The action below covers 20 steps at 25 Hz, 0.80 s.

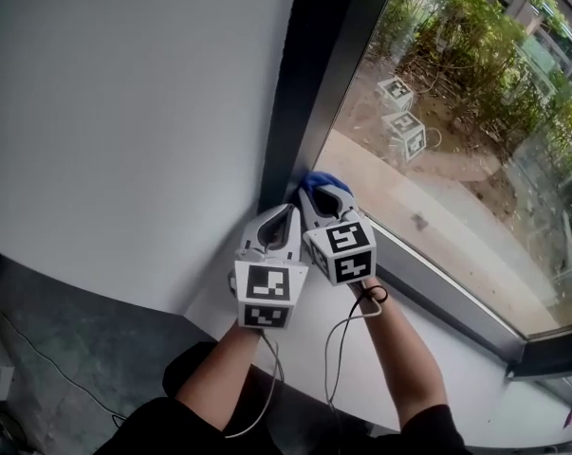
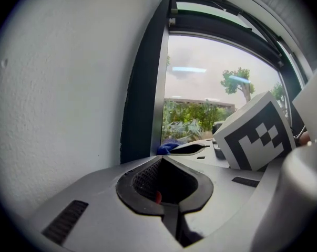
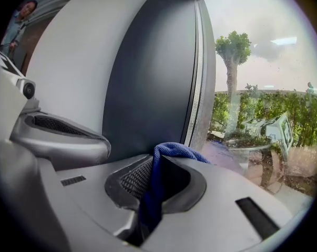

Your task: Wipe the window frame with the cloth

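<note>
cloth (image 3: pixel 171 150) held low at the window frame (image 1: pixel 309 74)
the right tongs (image 3: pixel 157 164) are clamped on the blue cloth, its bunched end at the foot of the dark frame; the left tongs (image 2: pixel 162 159), just beside them, are closed with nothing between.

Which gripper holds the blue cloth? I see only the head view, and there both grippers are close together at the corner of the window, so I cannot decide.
Observer: The right gripper. In the right gripper view its jaws are shut on the blue cloth, which runs down between them.
Operator: Does the left gripper hold something also?
Observer: No. In the left gripper view the left gripper has its jaws together, with no cloth between them.
Operator: Where does the cloth point?
Observer: It bulges over the right jaw tips toward the edge where the dark window frame meets the glass. I cannot tell whether it touches.
</note>
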Available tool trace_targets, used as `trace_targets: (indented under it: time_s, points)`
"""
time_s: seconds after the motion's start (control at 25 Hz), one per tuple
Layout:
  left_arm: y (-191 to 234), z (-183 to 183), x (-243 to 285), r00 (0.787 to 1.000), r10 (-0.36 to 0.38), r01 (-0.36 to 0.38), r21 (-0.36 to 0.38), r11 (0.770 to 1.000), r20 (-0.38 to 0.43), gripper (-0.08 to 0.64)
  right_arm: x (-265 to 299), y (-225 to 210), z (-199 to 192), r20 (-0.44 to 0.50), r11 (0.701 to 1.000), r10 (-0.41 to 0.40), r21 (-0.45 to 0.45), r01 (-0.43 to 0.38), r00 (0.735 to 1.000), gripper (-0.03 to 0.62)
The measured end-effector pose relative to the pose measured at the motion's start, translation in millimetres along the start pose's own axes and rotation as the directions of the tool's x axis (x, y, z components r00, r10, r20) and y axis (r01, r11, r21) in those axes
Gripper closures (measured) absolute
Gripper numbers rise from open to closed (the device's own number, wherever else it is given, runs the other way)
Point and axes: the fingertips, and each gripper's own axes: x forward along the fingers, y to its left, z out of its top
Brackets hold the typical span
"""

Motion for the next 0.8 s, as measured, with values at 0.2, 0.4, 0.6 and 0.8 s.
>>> trace_targets:
  time_s: [0.2, 0.4, 0.6, 0.8]
  points:
    - [0.1, -3.6, -0.9, 1.0, 0.0, 0.0, -0.003, 1.0, -0.006, 0.555, -1.6, -3.3, 11.1, 0.057, 0.999, -0.019, 0.037, 0.017, 0.998, 0.569]
    - [1.5, -6.2, -1.2, 1.0, 0.0, 0.0, -0.002, 1.0, -0.007, 0.555, -3.1, -4.7, 21.1, 0.089, 0.997, -0.026, 0.072, 0.02, 0.996, 0.569]
    - [-0.1, -5.9, -0.2, 1.0, -0.001, 0.001, -0.002, 1.0, -0.004, 0.555, -8.7, -8.2, 30.8, 0.128, 0.995, -0.049, 0.096, 0.036, 0.991, 0.569]
    - [-4.7, -4.6, 1.2, 1.0, -0.004, 0.004, 0.002, 1.0, -0.001, 0.555, -15.3, -13.0, 39.7, 0.164, 0.994, -0.078, 0.087, 0.064, 0.983, 0.569]
